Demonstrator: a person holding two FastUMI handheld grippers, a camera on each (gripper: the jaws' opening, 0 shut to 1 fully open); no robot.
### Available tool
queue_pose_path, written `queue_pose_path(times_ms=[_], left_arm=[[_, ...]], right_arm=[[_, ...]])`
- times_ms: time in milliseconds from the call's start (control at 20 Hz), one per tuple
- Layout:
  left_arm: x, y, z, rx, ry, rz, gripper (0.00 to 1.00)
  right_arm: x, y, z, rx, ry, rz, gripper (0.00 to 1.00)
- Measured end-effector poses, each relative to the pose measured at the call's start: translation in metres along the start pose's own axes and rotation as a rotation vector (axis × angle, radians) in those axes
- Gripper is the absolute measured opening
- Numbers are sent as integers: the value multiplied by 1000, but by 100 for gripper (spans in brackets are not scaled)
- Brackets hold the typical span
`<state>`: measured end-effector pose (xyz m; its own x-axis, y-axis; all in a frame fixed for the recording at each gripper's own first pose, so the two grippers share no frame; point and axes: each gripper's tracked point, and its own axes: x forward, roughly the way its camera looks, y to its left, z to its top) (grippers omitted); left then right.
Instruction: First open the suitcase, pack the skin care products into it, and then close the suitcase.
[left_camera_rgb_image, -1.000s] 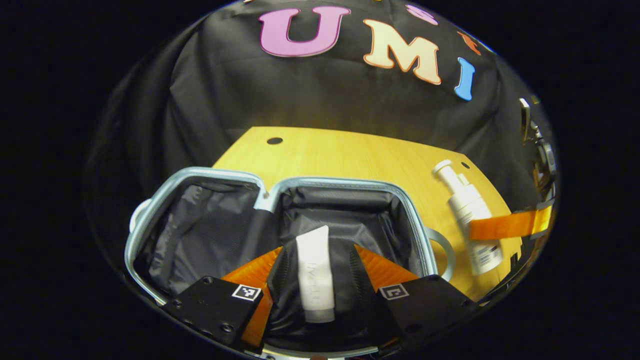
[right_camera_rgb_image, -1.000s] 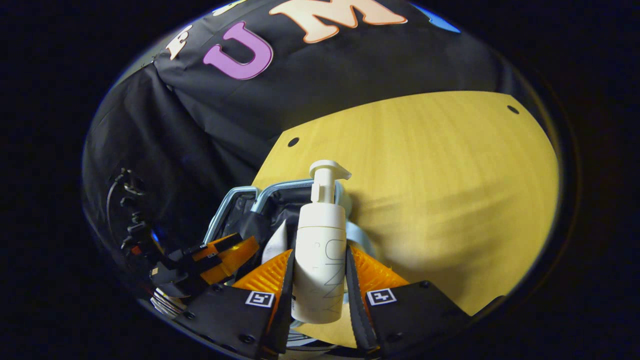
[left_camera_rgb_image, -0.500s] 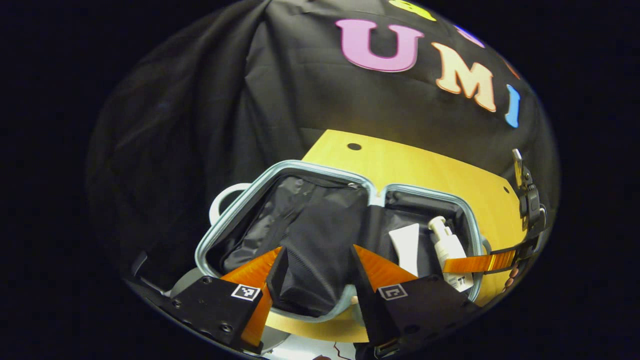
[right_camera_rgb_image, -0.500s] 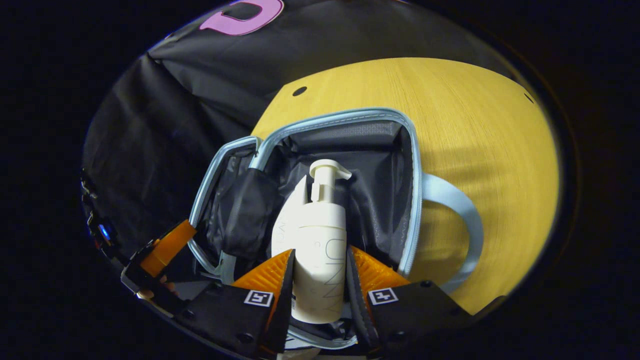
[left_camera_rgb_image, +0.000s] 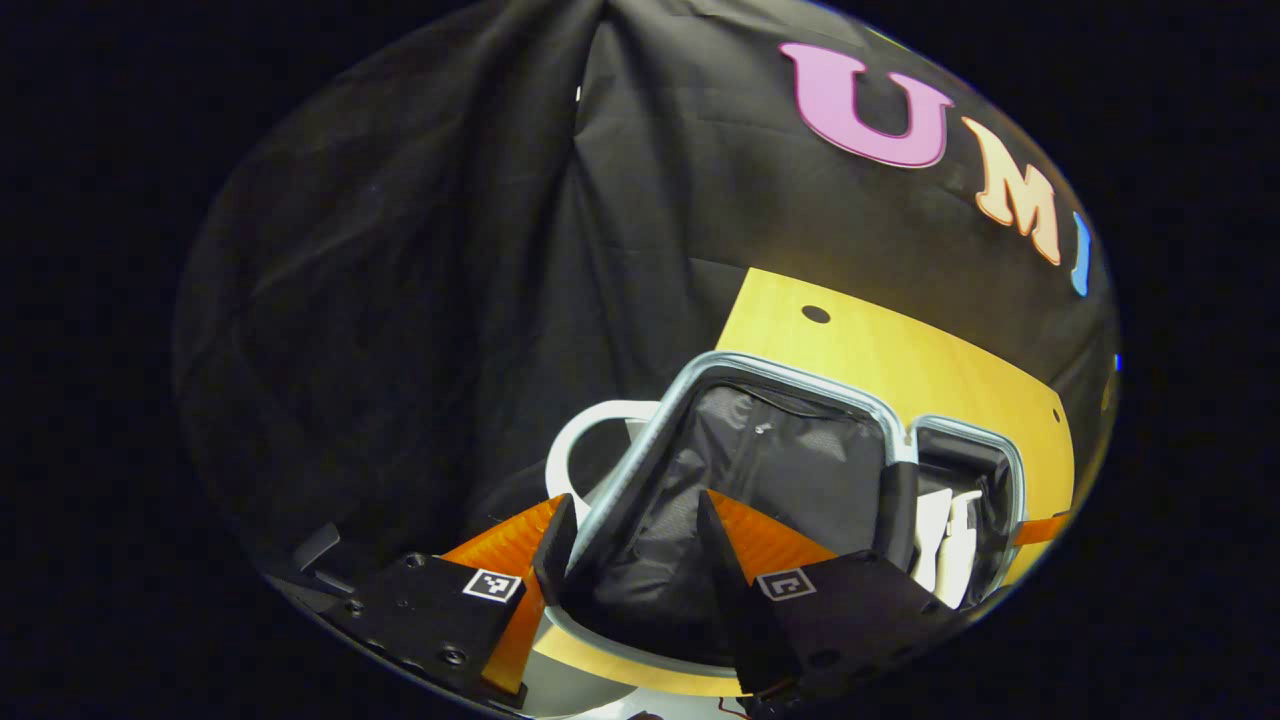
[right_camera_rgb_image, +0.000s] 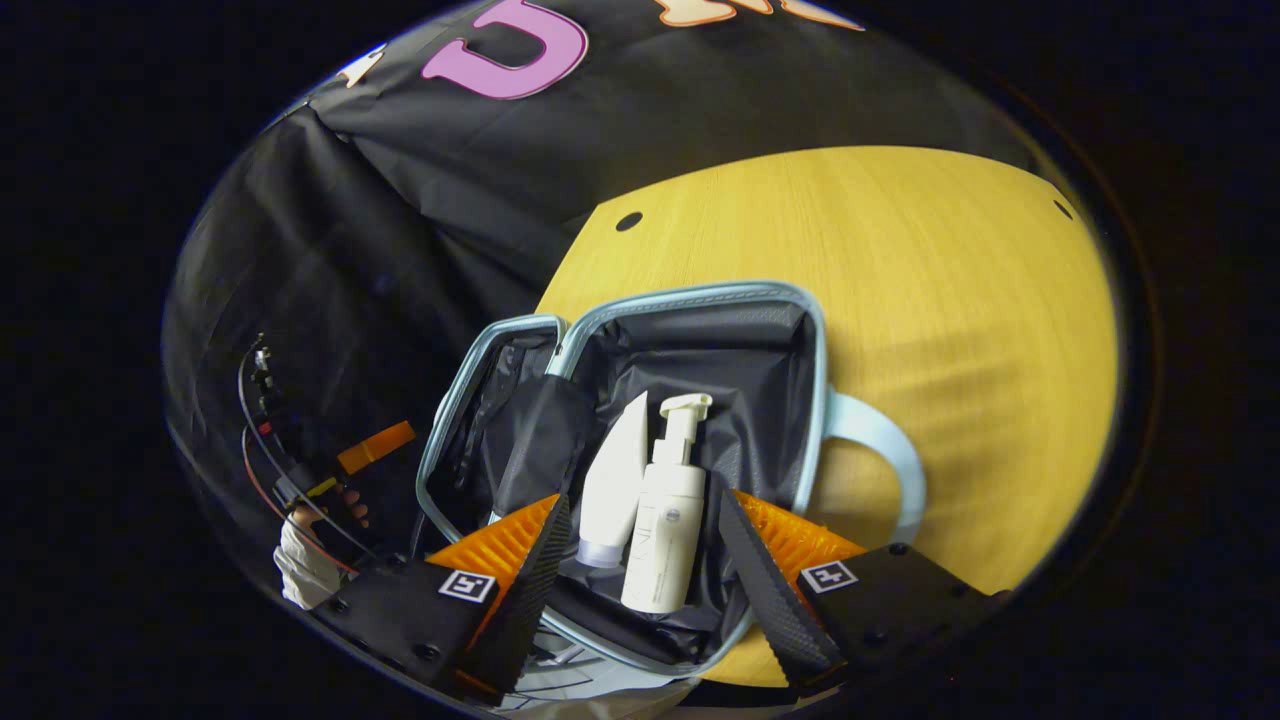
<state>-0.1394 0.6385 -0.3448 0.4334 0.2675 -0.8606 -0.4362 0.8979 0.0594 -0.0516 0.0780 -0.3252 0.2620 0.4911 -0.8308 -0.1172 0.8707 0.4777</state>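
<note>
The light-blue suitcase (right_camera_rgb_image: 700, 295) lies open on the wooden table (right_camera_rgb_image: 950, 300), both halves lined in black. In the right gripper view a white pump bottle (right_camera_rgb_image: 665, 530) and a white tube (right_camera_rgb_image: 612, 480) lie side by side in its right half. My right gripper (right_camera_rgb_image: 640, 505) hovers open just above them, touching neither. In the left gripper view my left gripper (left_camera_rgb_image: 635, 530) is open astride the near rim of the suitcase's left half (left_camera_rgb_image: 780, 470), one finger outside it and one over the lining. The two white products (left_camera_rgb_image: 950, 540) show in the far half.
A pale handle (right_camera_rgb_image: 885, 440) sticks out on the suitcase's right side, another handle (left_camera_rgb_image: 580, 450) on its left. The left gripper (right_camera_rgb_image: 370, 447) and a hand (right_camera_rgb_image: 300, 565) holding it show at the left of the right gripper view. Bare table lies beyond the suitcase.
My right gripper carried the pump bottle into the right half, let it go beside the tube, opened and drew back. My left gripper swung left to the left half's rim.
</note>
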Motion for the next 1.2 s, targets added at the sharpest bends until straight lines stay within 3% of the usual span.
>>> queue_pose_path(times_ms=[250,300,600,750,900,1000,1200], left_arm=[[50,27,3,-64,71,-1,75],[60,31,-3,-69,101,5,72],[100,55,-25,-85,241,32,72],[117,53,-33,-110,304,6,71],[115,52,-45,-124,387,40,12],[104,45,-29,-98,347,15,3],[66,36,6,2,259,49,0]], right_arm=[[-30,-42,19,-56,-89,-85,95],[-34,-50,20,-55,-96,-102,95],[-44,-83,8,-15,-58,-168,95],[-48,-83,9,-27,-49,-160,95],[-53,-85,13,-38,-61,-154,95],[-58,-86,16,-44,-79,-145,95],[-70,-87,27,-52,-119,-119,93]])
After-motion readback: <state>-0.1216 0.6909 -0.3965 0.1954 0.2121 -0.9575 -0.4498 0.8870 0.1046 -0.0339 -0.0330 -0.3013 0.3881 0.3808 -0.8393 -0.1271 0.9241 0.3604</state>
